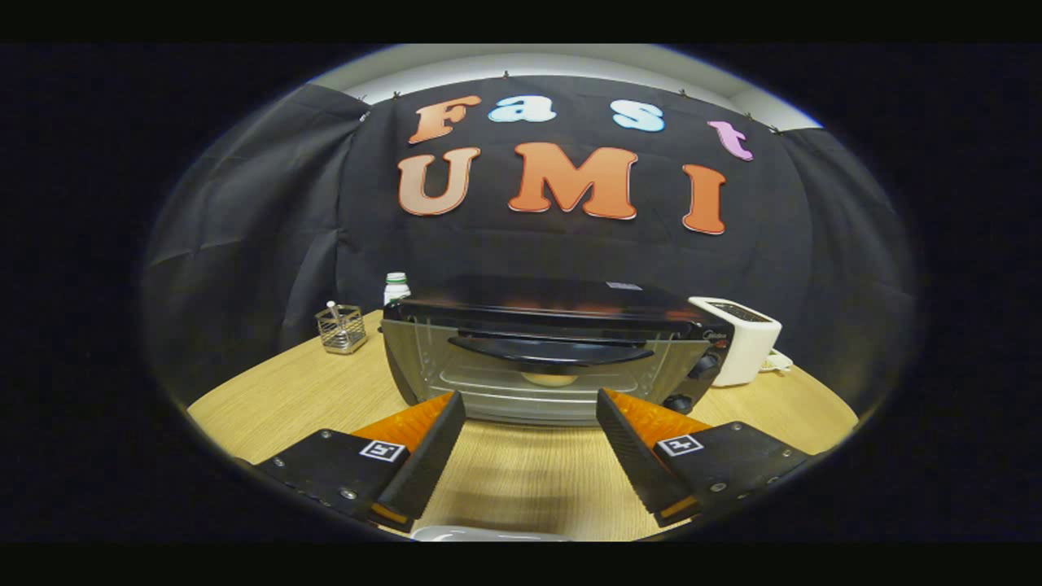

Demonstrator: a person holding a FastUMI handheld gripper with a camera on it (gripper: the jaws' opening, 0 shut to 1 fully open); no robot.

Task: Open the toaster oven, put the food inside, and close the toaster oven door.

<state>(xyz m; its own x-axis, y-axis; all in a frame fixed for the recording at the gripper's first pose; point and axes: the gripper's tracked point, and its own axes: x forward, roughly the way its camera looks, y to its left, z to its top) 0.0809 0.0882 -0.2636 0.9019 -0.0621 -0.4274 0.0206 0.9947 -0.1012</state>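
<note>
A black and silver toaster oven [545, 358] stands on the wooden table [269, 407] just ahead of my fingers. Its glass door is up against the body, with the dark curved handle [549, 352] across the upper part of the door. Through the glass I see a pale round piece of food [552, 378] on the rack inside. My gripper [531, 407] is open, with nothing between the fingers, and its tips sit low in front of the door's bottom edge. Two knobs [702, 366] sit on the oven's right side.
A white toaster [741, 338] stands right of the oven. Left of it are a wire mesh holder [340, 328] and a white bottle with a green cap [396, 287]. A white rim [480, 534] shows on the table nearest me, below the fingers.
</note>
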